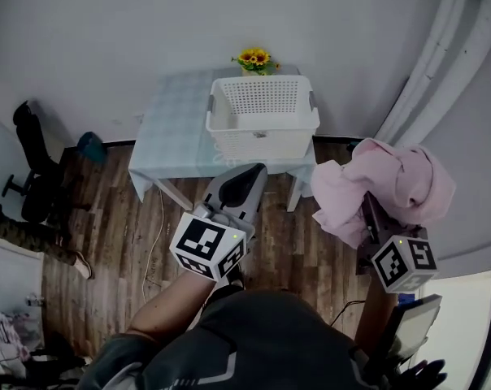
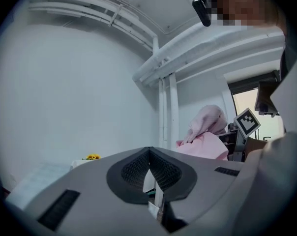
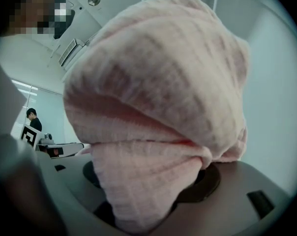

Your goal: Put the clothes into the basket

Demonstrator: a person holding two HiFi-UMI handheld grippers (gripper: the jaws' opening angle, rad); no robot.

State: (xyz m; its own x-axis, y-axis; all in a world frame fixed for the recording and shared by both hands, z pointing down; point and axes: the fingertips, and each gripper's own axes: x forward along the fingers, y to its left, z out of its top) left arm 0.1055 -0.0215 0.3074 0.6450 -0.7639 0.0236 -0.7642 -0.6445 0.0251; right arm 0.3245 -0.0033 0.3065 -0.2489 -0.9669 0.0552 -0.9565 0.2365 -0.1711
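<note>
Left gripper: jaws pressed together, nothing between, pointed toward far desk. White perforated basket sat empty on desk, ready to receive. Right gripper clamped bunched pink waffle-knit cloth, raised at near right, well apart from basket, probably for carrying over.

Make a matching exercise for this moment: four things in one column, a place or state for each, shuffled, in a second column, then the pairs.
1. basket
2. pink garment
3. left gripper
4. sunflowers

A. shut, nothing between its jaws
B. behind the basket, near the wall
C. on the table
D. clamped in the right gripper

Pairs: 1-C, 2-D, 3-A, 4-B
</note>
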